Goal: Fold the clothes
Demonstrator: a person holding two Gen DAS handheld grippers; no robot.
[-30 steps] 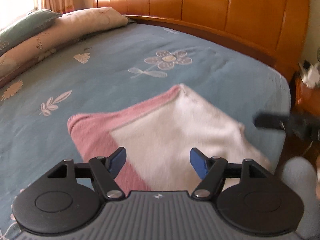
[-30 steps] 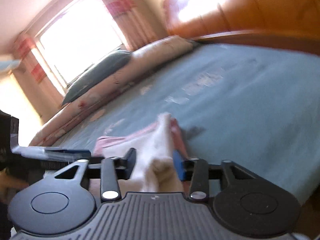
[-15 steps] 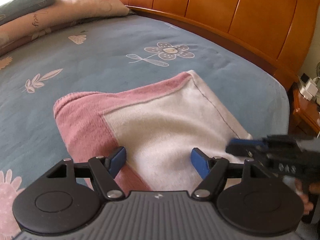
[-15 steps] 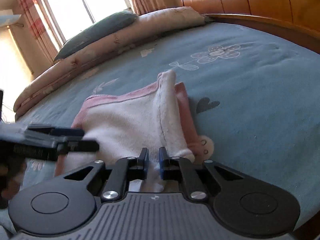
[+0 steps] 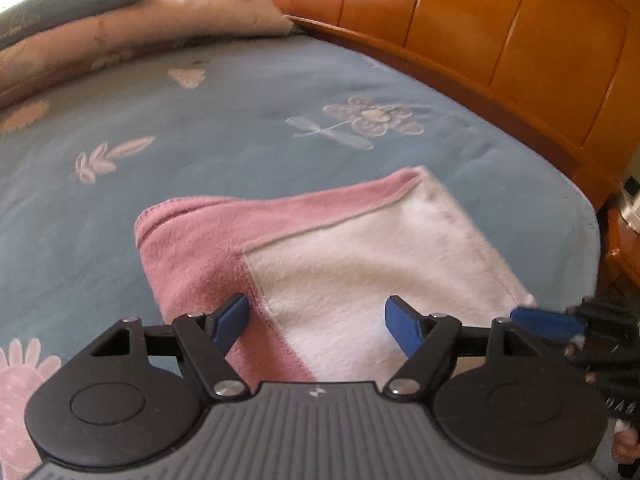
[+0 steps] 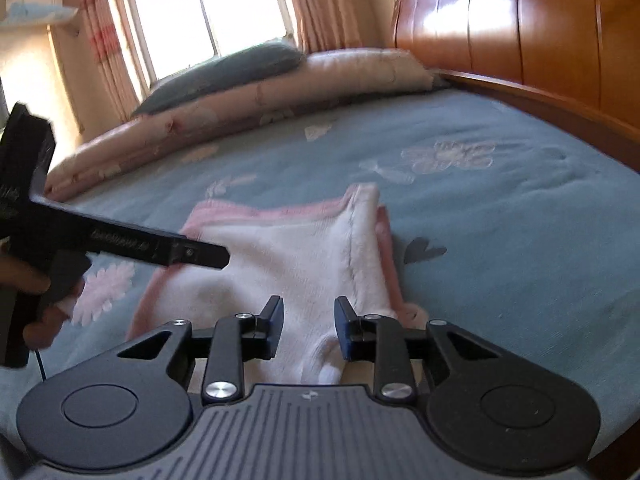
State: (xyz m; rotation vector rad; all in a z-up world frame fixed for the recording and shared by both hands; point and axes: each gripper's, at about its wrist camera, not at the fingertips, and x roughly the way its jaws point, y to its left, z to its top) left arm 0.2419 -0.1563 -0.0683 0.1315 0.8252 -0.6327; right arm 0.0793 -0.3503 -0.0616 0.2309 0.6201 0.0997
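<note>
A folded pink and white cloth (image 5: 360, 248) lies flat on the blue flowered bedsheet (image 5: 200, 128) near the bed's front edge. My left gripper (image 5: 318, 312) hovers over its near edge. The jaws are wide apart and still opening, and the pads press on nothing. My right gripper (image 6: 308, 312) sits at the cloth's (image 6: 296, 256) near right corner. Its jaws are opening, with white cloth lying loose between them. In the left wrist view the right gripper's blue fingers (image 5: 552, 322) show at the right. The left gripper's arm (image 6: 168, 246) crosses the right wrist view, held by a hand.
A wooden headboard (image 5: 500, 40) runs along the far right side of the bed. A rolled quilt and a grey-green pillow (image 6: 240, 68) lie at the far end under a window (image 6: 208, 12). A wooden bedside table (image 5: 624, 248) stands off the bed's right corner.
The right gripper held up a fold of the cloth, clamped shut on its corner, and now stands apart with the cloth lying flat. Both grippers have sunk closer to the cloth.
</note>
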